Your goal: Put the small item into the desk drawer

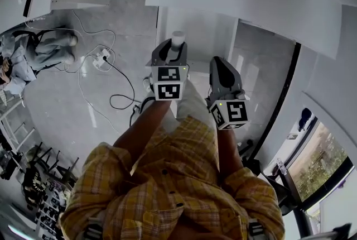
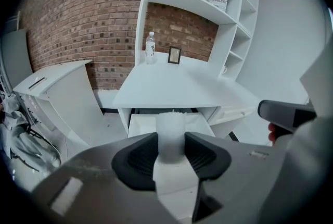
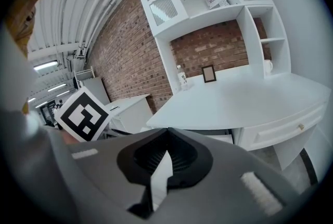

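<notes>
The left gripper (image 2: 170,140) is clenched on a small white cylinder (image 2: 170,129), its dark pads pressing the sides. The cylinder's top rises above them, while its lower end is lost behind the gripper body. In the head view the same cylinder (image 1: 177,39) pokes out of the left gripper (image 1: 174,48) at frame centre. Just behind the cylinder, in the left gripper view, the drawer (image 2: 141,124) under the white desk (image 2: 177,85) stands pulled out; the cylinder covers the middle of it, so its contents cannot be made out. A clear bottle (image 2: 150,47) and a small picture frame (image 2: 174,54) stand at the desk's back edge. The right gripper (image 3: 166,132) has its jaws closed tip to tip with nothing between them; in the head view it (image 1: 219,63) sits right of centre, apart from the cylinder.
</notes>
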{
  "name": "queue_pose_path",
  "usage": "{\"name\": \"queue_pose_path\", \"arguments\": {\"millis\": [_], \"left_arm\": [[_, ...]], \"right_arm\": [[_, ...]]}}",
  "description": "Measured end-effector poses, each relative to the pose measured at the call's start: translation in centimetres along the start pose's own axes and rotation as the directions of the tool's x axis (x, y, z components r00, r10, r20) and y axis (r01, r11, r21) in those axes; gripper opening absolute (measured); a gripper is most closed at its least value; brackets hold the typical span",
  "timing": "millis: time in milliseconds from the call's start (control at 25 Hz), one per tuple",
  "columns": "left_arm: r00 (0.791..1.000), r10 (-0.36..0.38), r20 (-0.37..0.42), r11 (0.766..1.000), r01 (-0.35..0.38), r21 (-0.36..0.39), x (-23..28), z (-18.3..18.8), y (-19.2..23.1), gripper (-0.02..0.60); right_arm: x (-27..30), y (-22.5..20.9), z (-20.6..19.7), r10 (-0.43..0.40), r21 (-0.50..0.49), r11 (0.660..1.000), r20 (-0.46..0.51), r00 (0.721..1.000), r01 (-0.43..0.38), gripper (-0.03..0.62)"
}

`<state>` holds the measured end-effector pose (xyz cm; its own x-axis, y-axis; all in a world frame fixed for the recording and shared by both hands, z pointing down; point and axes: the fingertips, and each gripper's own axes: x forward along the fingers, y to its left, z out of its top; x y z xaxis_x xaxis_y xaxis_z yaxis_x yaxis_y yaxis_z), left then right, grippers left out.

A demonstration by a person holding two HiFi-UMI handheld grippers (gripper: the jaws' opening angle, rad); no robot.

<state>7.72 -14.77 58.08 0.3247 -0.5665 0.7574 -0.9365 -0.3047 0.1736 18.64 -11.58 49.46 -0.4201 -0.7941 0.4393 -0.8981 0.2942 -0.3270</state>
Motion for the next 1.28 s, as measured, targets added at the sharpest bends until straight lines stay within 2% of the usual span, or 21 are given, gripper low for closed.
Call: {"name": "queue_pose_path", "arguments": {"millis": [200,360,880,1280], "left_arm": [[0.997,-0.012,-0.072,1.000,0.013,0.007,3.3,-1.1,-0.4,0.167],[0.990,-0.019,-0.138,1.000,0.017,-0.017,5.6,-2.5,-0.2,0.167],[0.968,0.028,-0.250,0.997,-0.043,-0.058,11.7,-5.6,1.7,0.169],[0.943,0.011,-0.332,0.995,-0.043,-0.088,14.9,-8.2,2.0,0.169]], "right_arm": [[1.0,-1.2,-1.0,-0.002,0.015,1.000,-0.023,1.000,0.002,-0.002],[1.9,-1.8,-1.9,0.002,0.014,1.000,-0.044,0.999,-0.002,-0.002],[3.4,-4.3,-3.4,-0.008,0.045,0.999,-0.079,0.997,0.011,-0.002],[3.9,-5.7,-4.2,-0.029,0.059,0.998,-0.092,0.995,0.035,-0.002]]}}
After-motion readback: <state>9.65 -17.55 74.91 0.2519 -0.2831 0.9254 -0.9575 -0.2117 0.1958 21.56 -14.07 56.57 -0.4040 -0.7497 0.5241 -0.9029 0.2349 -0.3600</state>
